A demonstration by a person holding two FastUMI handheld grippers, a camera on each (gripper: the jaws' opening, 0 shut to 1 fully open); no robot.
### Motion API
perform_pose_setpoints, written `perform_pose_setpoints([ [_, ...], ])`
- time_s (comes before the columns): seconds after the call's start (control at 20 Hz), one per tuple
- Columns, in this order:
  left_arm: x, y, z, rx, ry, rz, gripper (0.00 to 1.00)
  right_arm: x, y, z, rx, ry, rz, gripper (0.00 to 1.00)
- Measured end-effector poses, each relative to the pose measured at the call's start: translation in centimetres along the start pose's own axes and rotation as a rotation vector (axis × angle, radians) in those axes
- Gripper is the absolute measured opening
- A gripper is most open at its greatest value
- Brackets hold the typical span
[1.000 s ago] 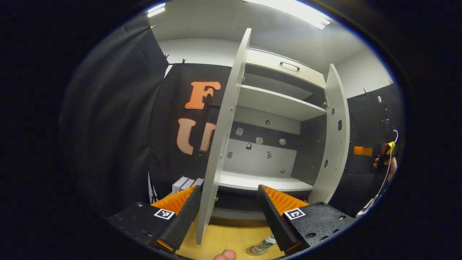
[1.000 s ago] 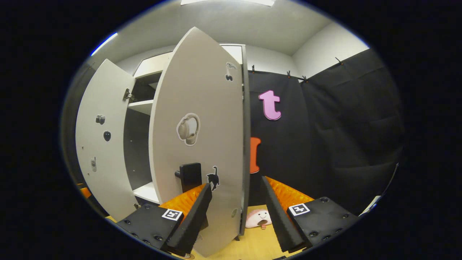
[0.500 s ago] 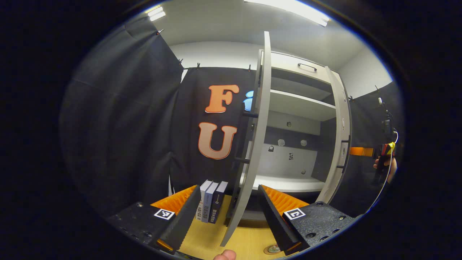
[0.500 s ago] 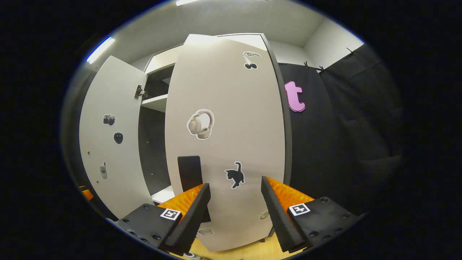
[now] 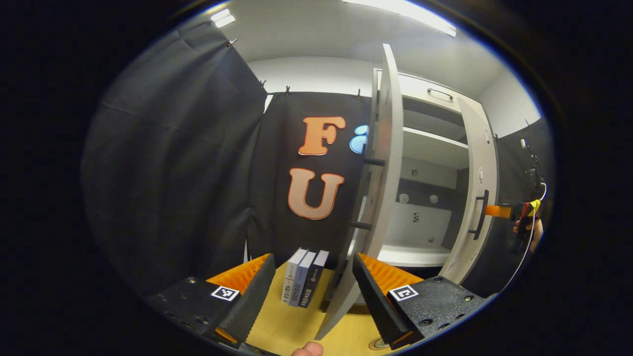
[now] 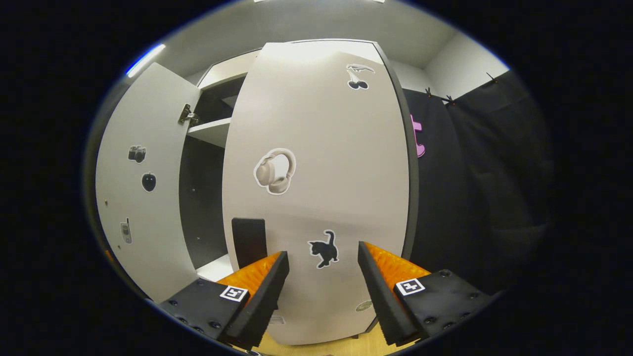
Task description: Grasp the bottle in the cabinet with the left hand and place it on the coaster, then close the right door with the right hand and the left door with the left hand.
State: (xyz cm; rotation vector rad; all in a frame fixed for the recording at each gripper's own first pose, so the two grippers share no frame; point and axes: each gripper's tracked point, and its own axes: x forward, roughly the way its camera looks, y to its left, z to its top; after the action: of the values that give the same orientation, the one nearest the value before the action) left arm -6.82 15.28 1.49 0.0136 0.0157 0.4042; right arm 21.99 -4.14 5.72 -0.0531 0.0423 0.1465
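Against the cabinet (image 5: 430,148), the right door (image 6: 316,198) stands nearly swung to, its sticker-covered face close ahead of the right gripper (image 6: 319,277), whose jaws gape wide with nothing between them. Beside that door, the left door (image 5: 381,188) stands edge-on, its lower edge between the spread, empty fingers of the left gripper (image 5: 311,282). Below the cabinet, a sliver of the coaster (image 5: 378,343) peeks out by the left gripper's right finger; the bottle cannot be made out there. Left of the cabinet stand three books (image 5: 304,277).
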Motion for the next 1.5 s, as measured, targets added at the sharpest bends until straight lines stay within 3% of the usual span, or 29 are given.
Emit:
perform_pose_setpoints([
  [0.15, 2.2, 1.8, 1.5, 0.050, -0.037, 0.061, 0.95, 0.8, -0.2, -0.1, 0.028, 0.005, -0.016, 0.93],
  [0.2, 2.9, 2.1, 2.0, 0.066, -0.047, 0.071, 0.95, 1.2, -0.3, 0.0, 0.031, 0.005, -0.023, 0.86],
  [0.25, 3.5, 2.3, 2.4, 0.069, -0.059, 0.075, 0.95, 1.6, -0.4, -0.1, 0.037, 0.006, -0.026, 0.93],
  [0.35, 4.7, 2.1, 2.9, 0.060, -0.076, 0.074, 0.97, 1.7, -0.5, -0.3, 0.056, 0.016, -0.026, 0.93],
  [0.4, 5.2, 1.7, 3.1, 0.055, -0.082, 0.065, 0.94, 1.6, -0.6, -0.3, 0.058, 0.018, -0.026, 0.86],
  [0.45, 5.9, 1.3, 3.3, 0.051, -0.085, 0.055, 0.97, 1.5, -0.7, -0.2, 0.054, 0.015, -0.024, 0.93],
  [0.6, 6.9, 0.0, 4.1, 0.048, -0.104, 0.031, 0.97, -0.6, -1.6, 0.2, 0.013, -0.009, -0.042, 0.93],
  [0.65, 7.0, -0.1, 4.2, 0.058, -0.115, 0.024, 0.93, -1.6, -1.8, 0.2, 0.000, -0.014, -0.044, 0.86],
  [0.7, 6.9, -0.2, 4.2, 0.058, -0.118, 0.014, 0.94, -2.6, -2.2, 0.4, -0.016, -0.017, -0.048, 0.93],
  [0.95, 6.6, -1.8, 3.7, 0.011, -0.090, -0.044, 0.93, -6.6, -2.2, 0.6, -0.056, -0.021, -0.048, 0.94],
  [1.05, 6.1, -3.9, 3.5, 0.010, -0.075, -0.091, 0.97, -7.8, -1.7, 0.5, -0.050, -0.016, -0.044, 0.94],
  [1.15, 5.7, -6.5, 3.1, 0.012, -0.058, -0.147, 0.88, -8.9, -1.3, 0.6, -0.053, -0.030, -0.039, 0.93],
  [1.25, 5.5, -9.2, 2.6, 0.000, -0.043, -0.198, 0.93, -10.1, -1.3, 0.5, -0.061, -0.030, -0.042, 0.94],
  [1.3, 5.4, -10.6, 2.2, -0.009, -0.034, -0.224, 0.93, -10.6, -1.5, 0.4, -0.065, -0.028, -0.048, 0.86],
  [1.35, 5.5, -12.1, 2.0, -0.018, -0.028, -0.249, 0.93, -11.1, -1.9, 0.1, -0.066, -0.020, -0.057, 0.94],
  [1.5, 6.2, -15.7, 2.2, -0.030, -0.043, -0.307, 0.93, -12.5, -3.1, -0.4, -0.039, 0.002, -0.078, 0.94],
])
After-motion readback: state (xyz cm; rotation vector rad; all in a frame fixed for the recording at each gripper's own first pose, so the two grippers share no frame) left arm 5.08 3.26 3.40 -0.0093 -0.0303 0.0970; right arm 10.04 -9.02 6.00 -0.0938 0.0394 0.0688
